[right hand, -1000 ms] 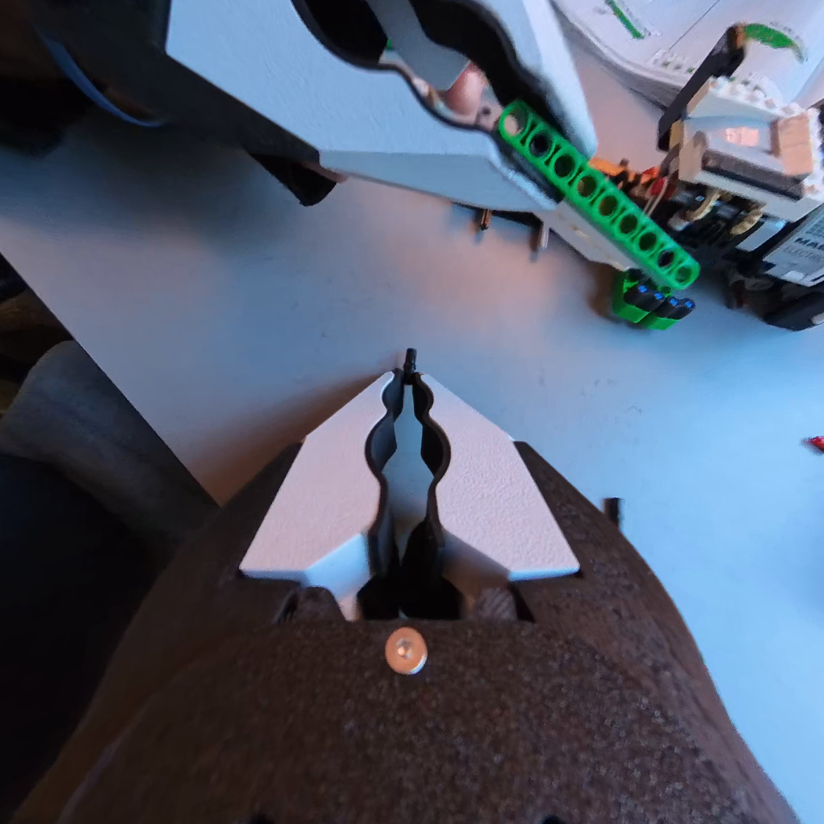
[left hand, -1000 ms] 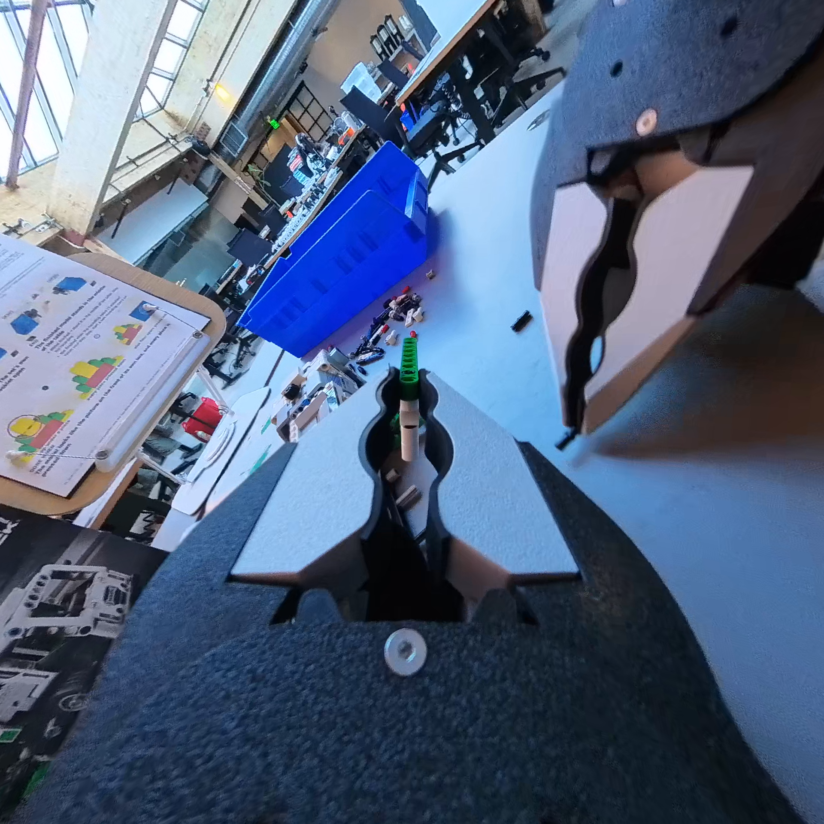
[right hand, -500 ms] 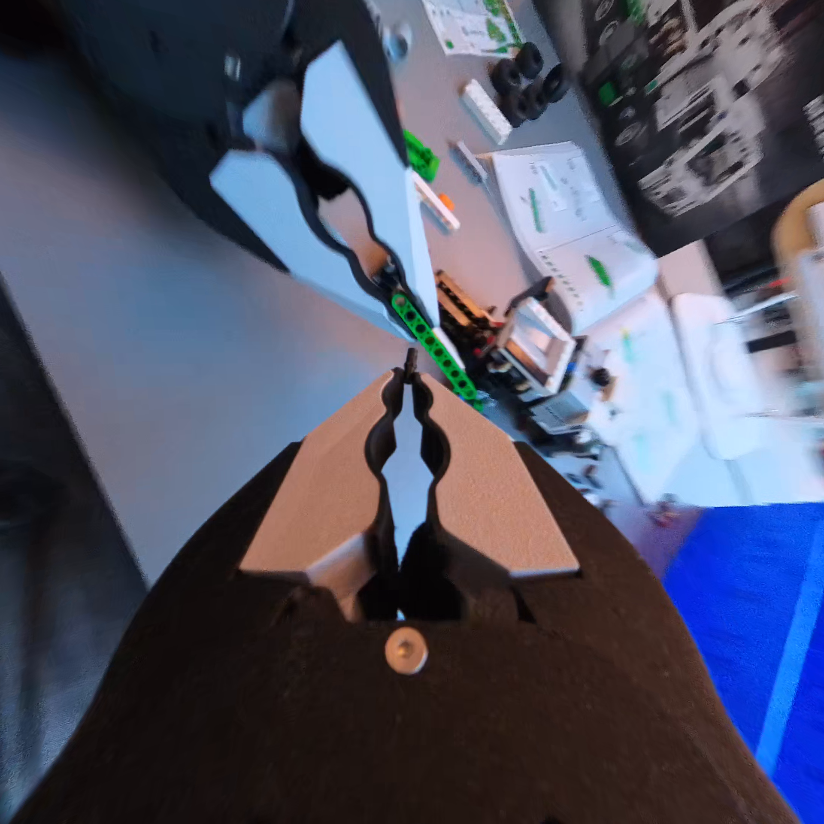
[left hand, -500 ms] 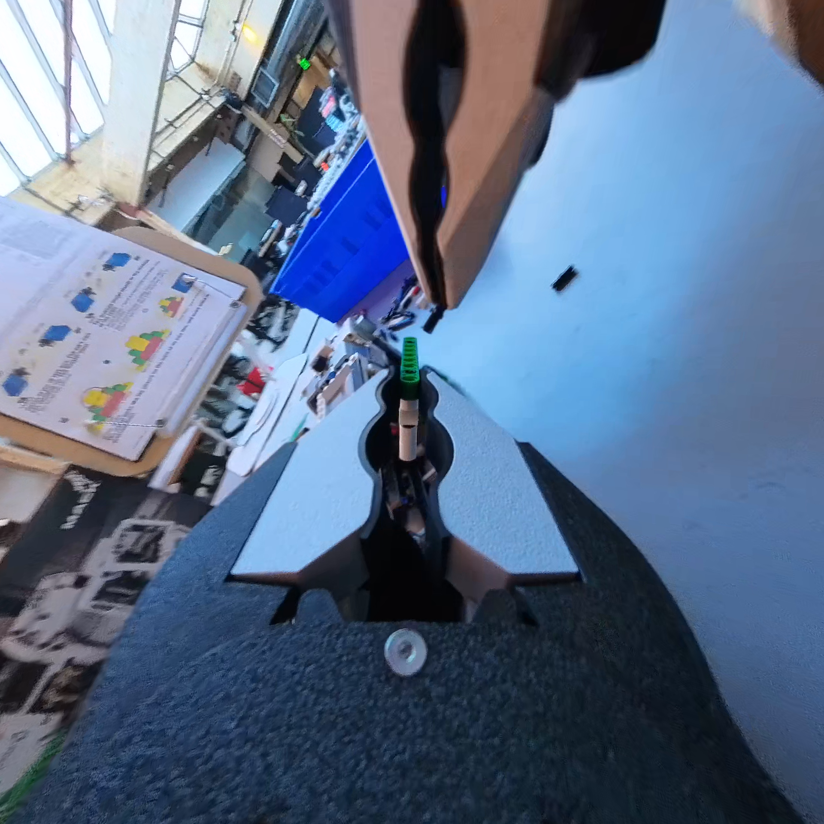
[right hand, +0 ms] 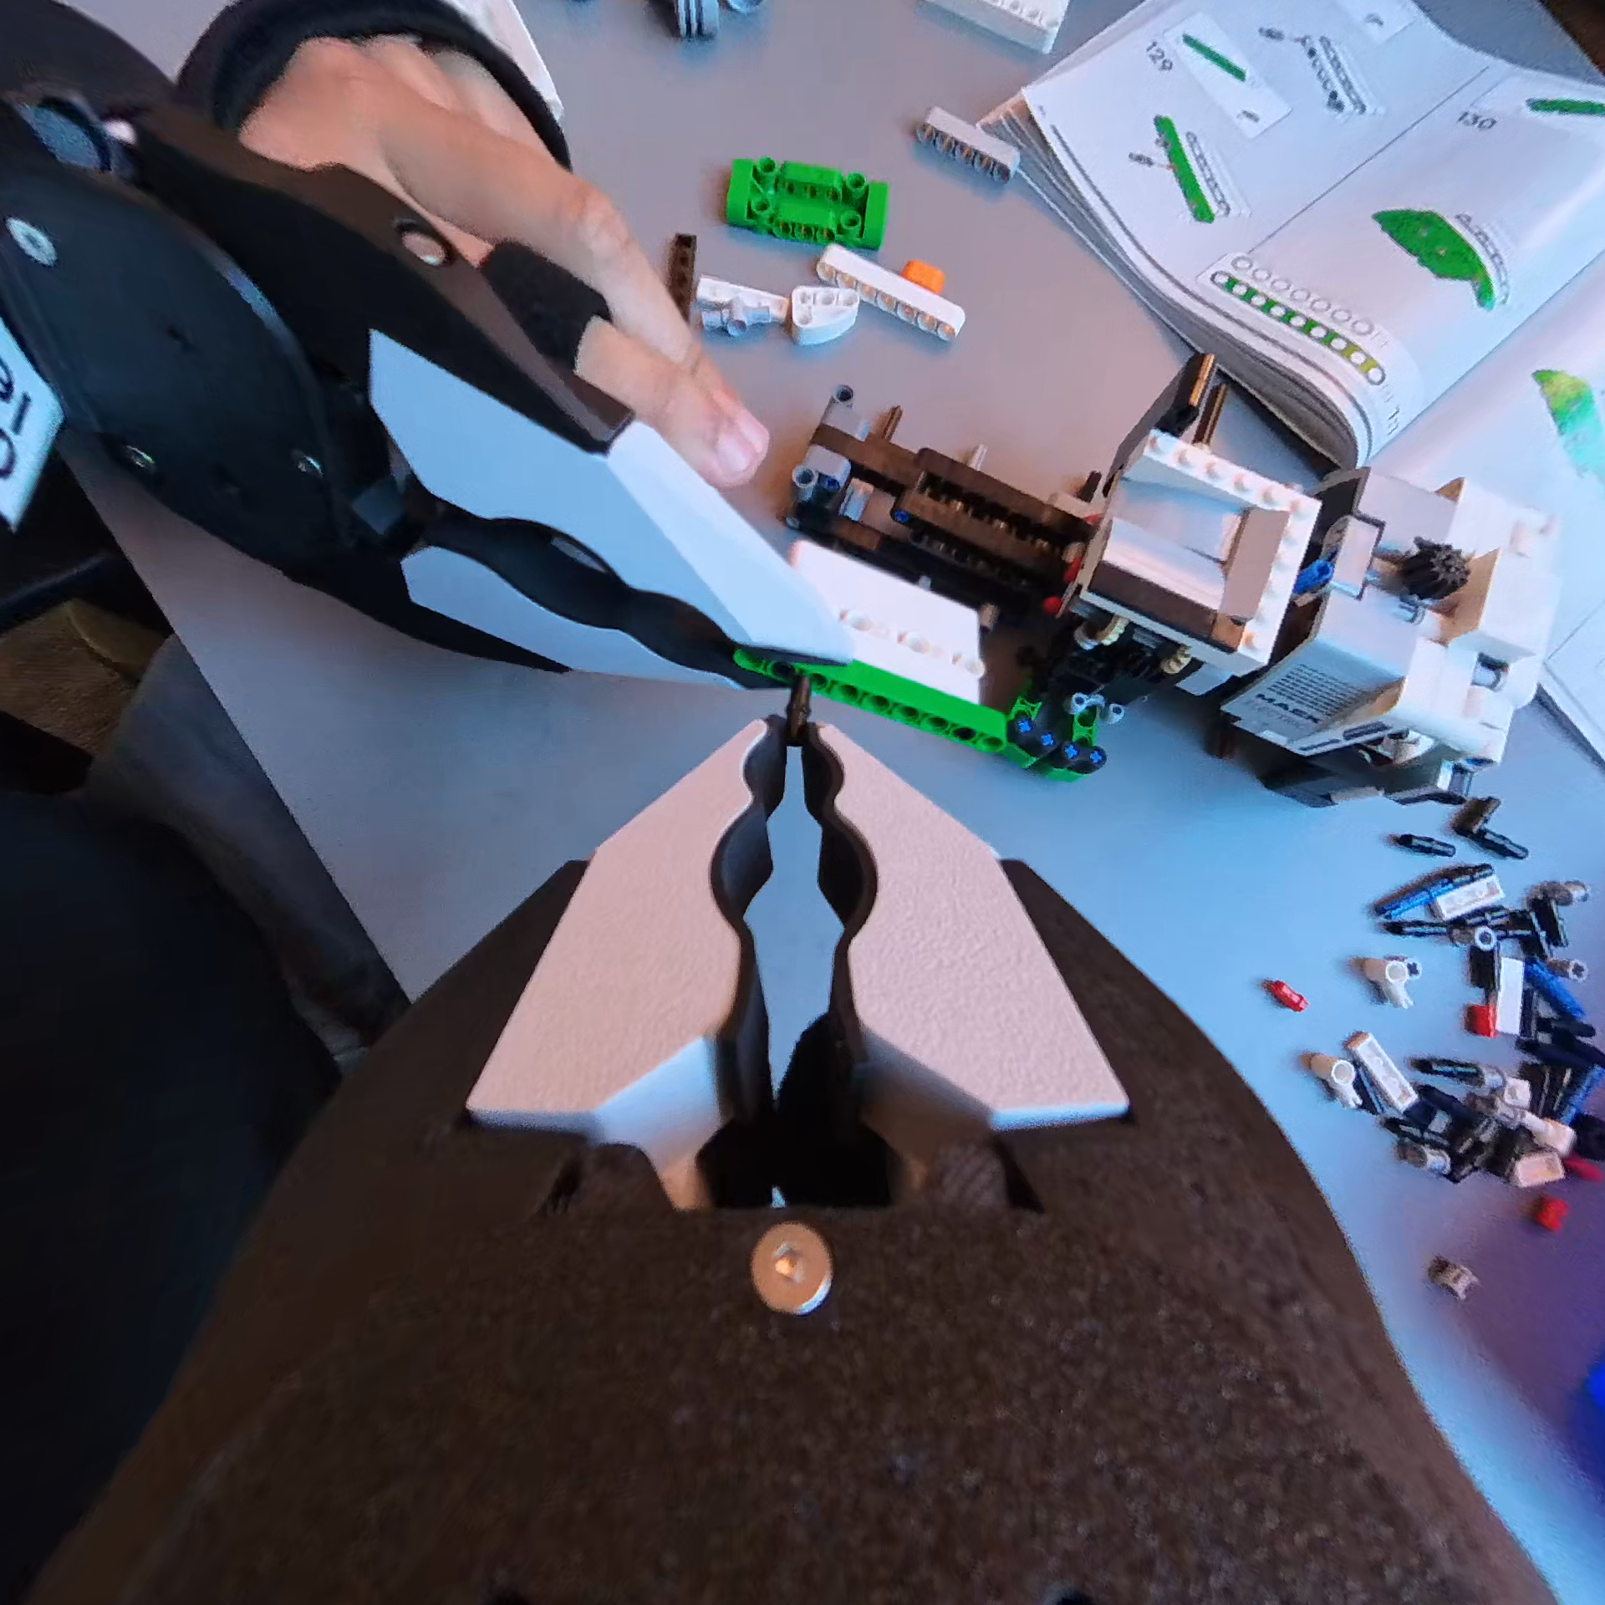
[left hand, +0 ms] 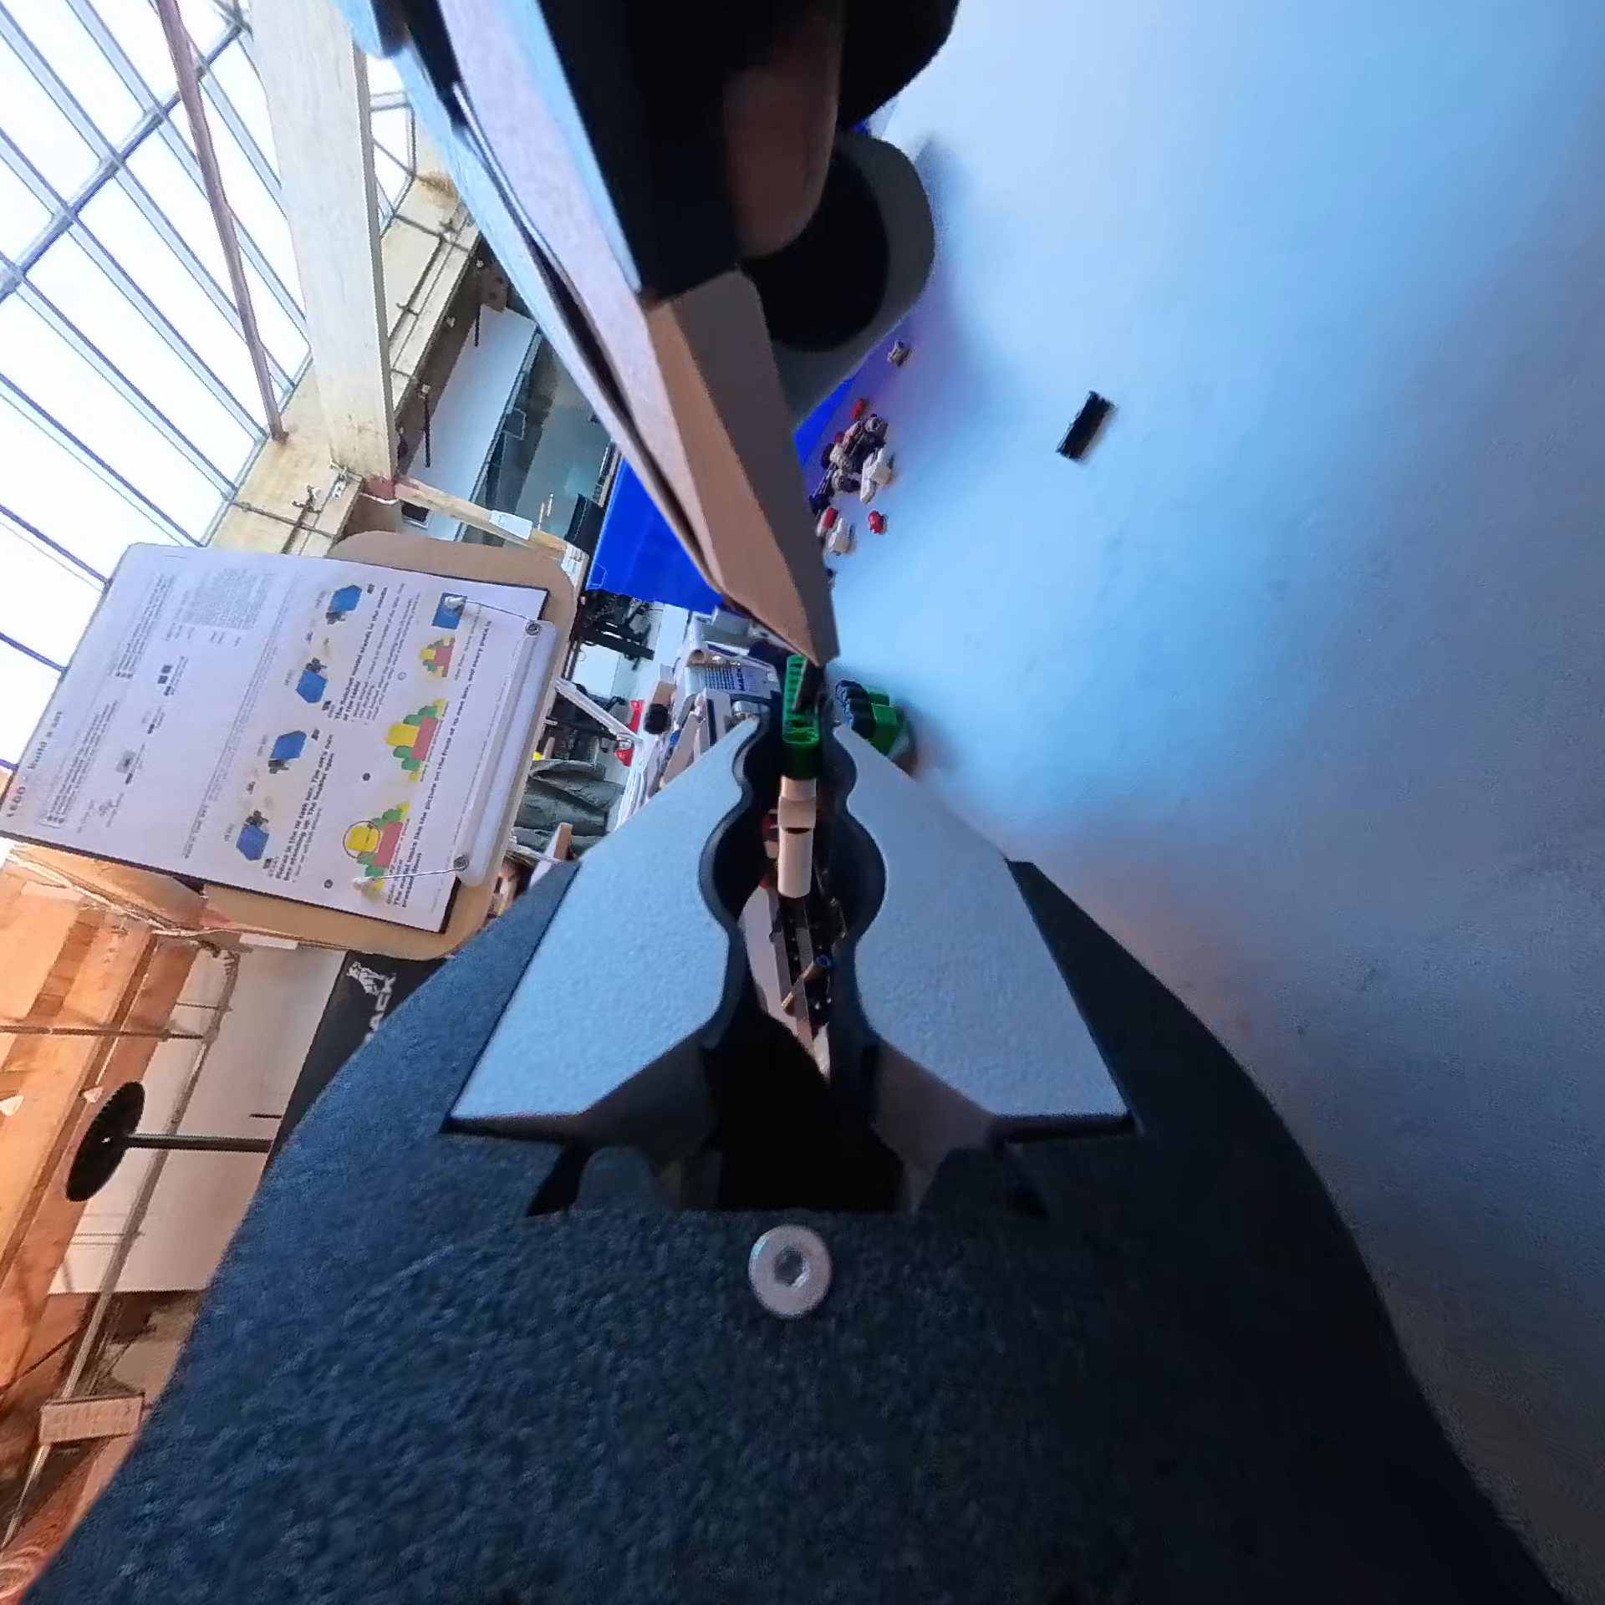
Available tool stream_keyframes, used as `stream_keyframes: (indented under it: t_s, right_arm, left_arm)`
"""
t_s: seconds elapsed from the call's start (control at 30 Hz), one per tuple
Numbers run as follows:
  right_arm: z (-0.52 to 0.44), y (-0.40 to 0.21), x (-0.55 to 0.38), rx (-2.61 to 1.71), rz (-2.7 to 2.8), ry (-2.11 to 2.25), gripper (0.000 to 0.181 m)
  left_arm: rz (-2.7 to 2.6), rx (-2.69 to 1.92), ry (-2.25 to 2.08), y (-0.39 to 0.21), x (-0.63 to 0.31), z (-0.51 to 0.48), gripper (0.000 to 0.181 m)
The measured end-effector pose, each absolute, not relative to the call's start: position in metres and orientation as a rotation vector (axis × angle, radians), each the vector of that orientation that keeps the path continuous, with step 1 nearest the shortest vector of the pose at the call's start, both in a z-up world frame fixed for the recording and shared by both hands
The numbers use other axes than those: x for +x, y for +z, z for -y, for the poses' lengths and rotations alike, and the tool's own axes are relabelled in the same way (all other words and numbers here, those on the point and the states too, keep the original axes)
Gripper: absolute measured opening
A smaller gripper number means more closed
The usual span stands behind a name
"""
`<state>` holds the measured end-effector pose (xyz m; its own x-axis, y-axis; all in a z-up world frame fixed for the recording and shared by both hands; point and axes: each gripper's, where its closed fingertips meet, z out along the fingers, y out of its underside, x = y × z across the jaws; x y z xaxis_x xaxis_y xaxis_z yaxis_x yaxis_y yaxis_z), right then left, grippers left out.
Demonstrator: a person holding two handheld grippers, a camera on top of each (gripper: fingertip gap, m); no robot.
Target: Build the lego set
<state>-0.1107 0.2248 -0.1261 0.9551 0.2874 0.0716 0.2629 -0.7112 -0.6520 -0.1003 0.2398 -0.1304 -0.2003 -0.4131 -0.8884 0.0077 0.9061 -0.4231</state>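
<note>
My left gripper [left hand: 799, 738] is shut on a long green beam [left hand: 797, 716] joined to a white beam [left hand: 794, 834]. In the right wrist view the left gripper [right hand: 751, 662] holds that green beam [right hand: 912, 705] and white beam [right hand: 903, 627] level above the table, a hand behind it. My right gripper [right hand: 795, 736] is shut on a small black pin [right hand: 797, 702]. The pin's tip touches the green beam's side right beside the left gripper's tips. In the left wrist view the right gripper [left hand: 815, 664] reaches down from above to the beam's end.
A part-built white and black truck [right hand: 1216, 591] stands behind the beam. An open instruction booklet [right hand: 1303, 174] lies at the back right. Loose white and green parts [right hand: 808, 200] lie at the back, and a pile of small pins [right hand: 1520, 1042] lies to the right. A clipboard with a sheet [left hand: 278, 738] stands at the left. My two grippers' fingertips are within a few centimetres of each other.
My right gripper has swung in with the black pin until it meets the green beam. My left gripper has turned and lowered the beam towards the truck.
</note>
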Motion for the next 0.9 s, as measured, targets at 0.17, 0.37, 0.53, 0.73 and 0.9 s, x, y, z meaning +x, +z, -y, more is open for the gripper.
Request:
stream_keyframes:
  t_s: [0.17,0.37,0.53,0.73,0.9]
  right_arm:
    - [-0.223,-0.13,-0.109,-2.428,0.405,0.02,0.003]
    - [-0.222,-0.137,-0.107,-2.477,0.423,0.008,0.003]
    - [-0.223,-0.139,-0.108,-2.513,0.43,-0.001,0.003]
    - [-0.224,-0.141,-0.104,-2.52,0.428,-0.016,0.003]
    - [-0.225,-0.139,-0.106,-2.513,0.438,-0.008,0.003]
  left_arm:
    - [-1.748,-0.281,-0.363,-0.134,-0.1,-0.237,0.005]
    - [-1.761,-0.228,-0.278,-0.142,-0.099,-0.237,0.005]
    - [-1.741,-0.185,-0.181,-0.143,-0.098,-0.24,0.004]
    - [-1.752,-0.217,-0.217,-0.143,-0.098,-0.241,0.005]
    - [-1.763,-0.214,-0.224,-0.144,-0.098,-0.24,0.005]
